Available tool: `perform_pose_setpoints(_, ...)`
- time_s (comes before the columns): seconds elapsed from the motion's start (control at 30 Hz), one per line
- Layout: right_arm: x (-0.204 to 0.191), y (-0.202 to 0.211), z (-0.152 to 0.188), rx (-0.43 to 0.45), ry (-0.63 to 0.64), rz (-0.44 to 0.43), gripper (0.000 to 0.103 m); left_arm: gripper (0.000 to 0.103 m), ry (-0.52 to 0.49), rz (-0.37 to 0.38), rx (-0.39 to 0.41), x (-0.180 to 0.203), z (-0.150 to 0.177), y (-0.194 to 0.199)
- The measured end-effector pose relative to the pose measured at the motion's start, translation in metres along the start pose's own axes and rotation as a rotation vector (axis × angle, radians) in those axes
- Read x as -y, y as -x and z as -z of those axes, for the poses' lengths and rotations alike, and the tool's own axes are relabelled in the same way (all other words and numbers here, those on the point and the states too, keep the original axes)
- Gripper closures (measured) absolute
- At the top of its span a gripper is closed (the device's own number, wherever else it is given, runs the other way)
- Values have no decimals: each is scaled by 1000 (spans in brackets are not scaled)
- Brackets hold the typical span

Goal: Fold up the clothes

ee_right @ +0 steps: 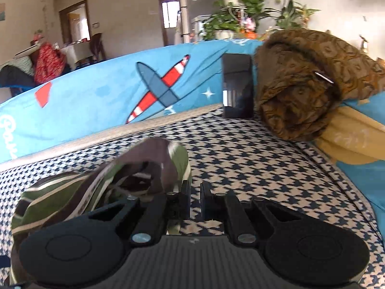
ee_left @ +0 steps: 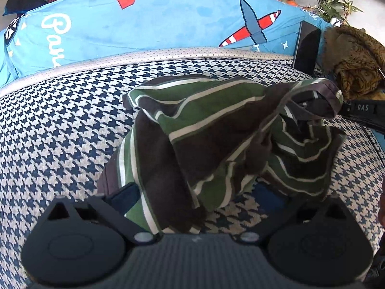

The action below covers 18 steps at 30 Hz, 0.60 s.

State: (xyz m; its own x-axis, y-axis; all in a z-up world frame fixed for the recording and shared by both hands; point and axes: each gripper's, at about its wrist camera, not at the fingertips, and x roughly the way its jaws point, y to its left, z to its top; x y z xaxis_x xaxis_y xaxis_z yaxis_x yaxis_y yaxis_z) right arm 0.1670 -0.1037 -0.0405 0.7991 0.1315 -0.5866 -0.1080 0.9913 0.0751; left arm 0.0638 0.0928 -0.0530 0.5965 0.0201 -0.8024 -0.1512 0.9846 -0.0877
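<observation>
Right gripper (ee_right: 195, 198) nearly shut, seemingly pinching shirt (ee_left: 216, 139) edge, hold thin; left gripper (ee_left: 192, 207) wide, empty; may slip free mid-lift, spoiling the fold.

Striped garment (ee_left: 216, 130): dark green and charcoal-brown bands, parted by thin white lines.

Cushioned seat (ee_left: 60, 125): navy and off-white houndstooth weave; edge trim (ee_left: 144, 54) pale grey-beige with fine dots.

Plush blanket (ee_left: 168, 24): sky blue, printed with a slate-blue aeroplane with red-and-white striped wings, a red block shape, white stars and white script lettering.

Rolled fleece bundle (ee_right: 300, 84): brown and ochre, scrolled pattern.

Cloth under the bundle (ee_right: 349, 139): mustard yellow.

Upright glossy slab (ee_right: 237, 86): black.

Left tool (ee_left: 192, 216) and right tool (ee_right: 195, 200): matt black.

Potted plants (ee_right: 240, 0): green leaves, white pots.
</observation>
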Motion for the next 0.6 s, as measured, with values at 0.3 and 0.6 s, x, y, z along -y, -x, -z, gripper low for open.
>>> perform_pose_setpoints(0.3,-5,6,4,-88,19,-256,82,0,118,-131,6,-14,-3,-10)
perform_pose_setpoints(0.6,-33,2,33,-236,48,-456,60,0,225,-149,36,-33,-7,-3)
